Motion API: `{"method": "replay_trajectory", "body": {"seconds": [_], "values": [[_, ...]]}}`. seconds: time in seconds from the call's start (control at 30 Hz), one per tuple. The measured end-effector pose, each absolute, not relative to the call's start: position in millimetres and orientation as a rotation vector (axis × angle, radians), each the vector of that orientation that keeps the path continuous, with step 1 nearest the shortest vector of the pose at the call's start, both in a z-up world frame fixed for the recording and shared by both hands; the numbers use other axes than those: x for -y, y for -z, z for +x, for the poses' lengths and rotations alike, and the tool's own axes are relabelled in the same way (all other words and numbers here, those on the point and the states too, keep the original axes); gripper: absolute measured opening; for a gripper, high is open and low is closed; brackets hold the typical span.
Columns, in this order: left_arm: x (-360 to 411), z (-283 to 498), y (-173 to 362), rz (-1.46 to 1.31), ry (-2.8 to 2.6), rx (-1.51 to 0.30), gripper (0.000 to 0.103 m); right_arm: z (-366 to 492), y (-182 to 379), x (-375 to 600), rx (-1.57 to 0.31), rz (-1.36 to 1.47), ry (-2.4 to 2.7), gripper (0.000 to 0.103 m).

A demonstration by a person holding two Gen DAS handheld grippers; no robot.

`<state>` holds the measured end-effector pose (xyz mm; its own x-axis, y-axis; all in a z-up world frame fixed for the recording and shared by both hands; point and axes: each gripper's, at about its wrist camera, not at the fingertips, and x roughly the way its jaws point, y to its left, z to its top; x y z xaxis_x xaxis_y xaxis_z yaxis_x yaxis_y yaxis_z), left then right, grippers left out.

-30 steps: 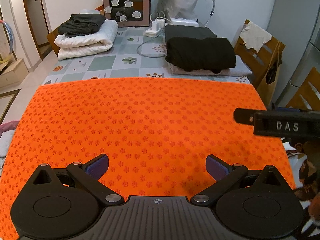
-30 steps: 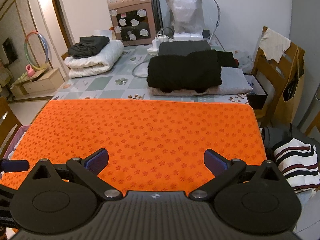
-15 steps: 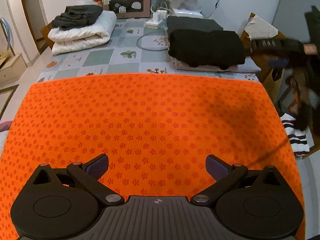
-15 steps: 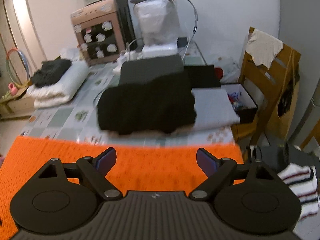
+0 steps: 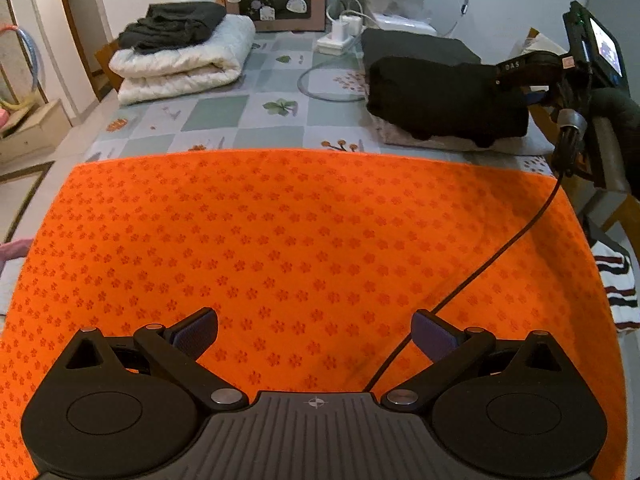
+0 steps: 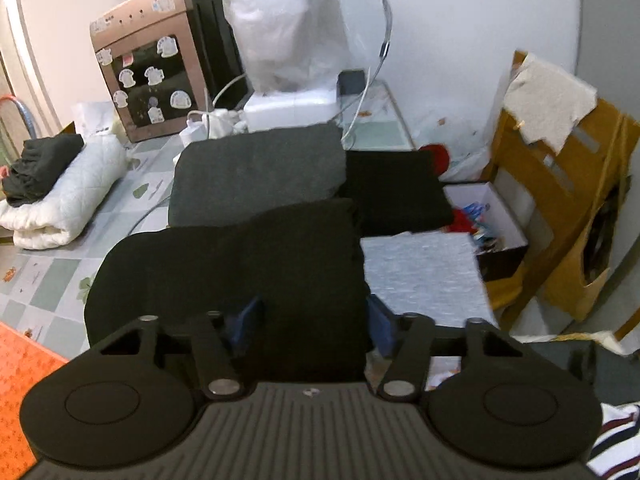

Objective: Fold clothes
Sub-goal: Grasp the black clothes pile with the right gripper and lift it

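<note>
— Clothes first: where's the one being worked on?

— That folded black knit garment point(image 6: 240, 276), on top of the stack at the far right of the tabletop point(image 5: 208, 116). It lies over a pale grey folded cloth point(image 6: 420, 272), with a dark grey folded piece point(image 6: 256, 176) and another black one point(image 6: 396, 192) behind it. Stacked like that, they look sorted into a pile.

— And the right hand-held gripper point(image 6: 308, 318)?

— Pushed up against the near edge of the black garment, its blue pads either side of a thick fold. The jaws are partly drawn in, but I can't tell whether they're pinching the cloth or only bracketing it. Either fits: taking it off the pile to fold, or setting it down already folded.

— The left hand-held gripper point(image 5: 316, 332)?

— Hanging wide apart over the orange mat with the small flower print point(image 5: 280, 232), holding nothing. The mat lies flat across the near half of the tabletop, which I'd judge is the folding surface, kept free for spreading a garment.

— Anything else around?

— A white quilted blanket point(image 5: 180, 64) rolled at the far left with a crumpled dark garment point(image 5: 172, 26) on top, and a striped white-and-dark garment point(image 5: 614, 284) off the mat's right edge, perhaps waiting its turn.
</note>
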<state>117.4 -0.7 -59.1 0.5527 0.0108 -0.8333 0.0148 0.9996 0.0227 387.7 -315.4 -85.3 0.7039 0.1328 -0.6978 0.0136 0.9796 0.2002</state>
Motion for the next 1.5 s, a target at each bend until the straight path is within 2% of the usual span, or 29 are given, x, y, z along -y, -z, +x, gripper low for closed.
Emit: {"method": "replay_trajectory", "body": {"seconds": [0.03,0.1,0.3,0.6,0.77,1.0,1.13,1.2,1.23,1.3,1.5], "values": [[0.0,117.2,58.4,0.033,-0.003,-0.976,0.102,386.4,83.3,315.4,-0.779,0.198,-0.072,0.047],[-0.8,116.1,56.9,0.038,-0.013,-0.963,0.102,380.7,76.8,314.2,-0.760,0.194,-0.088,0.033],[-4.0,110.7,50.2,0.028,-0.024,-0.940,0.102,325.2,48.7,299.4,-0.697,0.182,-0.211,0.023],[-14.3,91.7,28.9,0.024,-0.045,-0.866,0.102,196.8,27.6,243.1,-0.663,0.091,-0.365,0.021],[-16.4,84.5,16.9,0.033,-0.039,-0.832,0.102,131.7,45.9,214.2,-0.720,0.048,-0.422,0.021],[-2.7,83.3,9.1,0.064,0.016,-0.825,0.102,86.7,74.2,207.9,-0.808,0.027,-0.428,0.021],[2.9,81.3,11.8,0.073,0.034,-0.834,0.102,76.6,72.0,217.5,-0.813,0.046,-0.407,0.031],[3.5,80.0,14.2,0.075,0.036,-0.841,0.102,79.8,64.3,226.0,-0.796,0.051,-0.400,0.054],[2.9,79.5,16.0,0.075,0.036,-0.845,0.103,80.8,59.2,230.4,-0.786,0.050,-0.396,0.062],[1.6,79.2,19.4,0.073,0.034,-0.851,0.103,87.7,49.8,239.5,-0.762,0.048,-0.396,0.089],[-3.4,78.9,29.8,0.069,0.030,-0.867,0.103,137.3,61.6,246.8,-0.809,-0.031,-0.423,0.099]]}}
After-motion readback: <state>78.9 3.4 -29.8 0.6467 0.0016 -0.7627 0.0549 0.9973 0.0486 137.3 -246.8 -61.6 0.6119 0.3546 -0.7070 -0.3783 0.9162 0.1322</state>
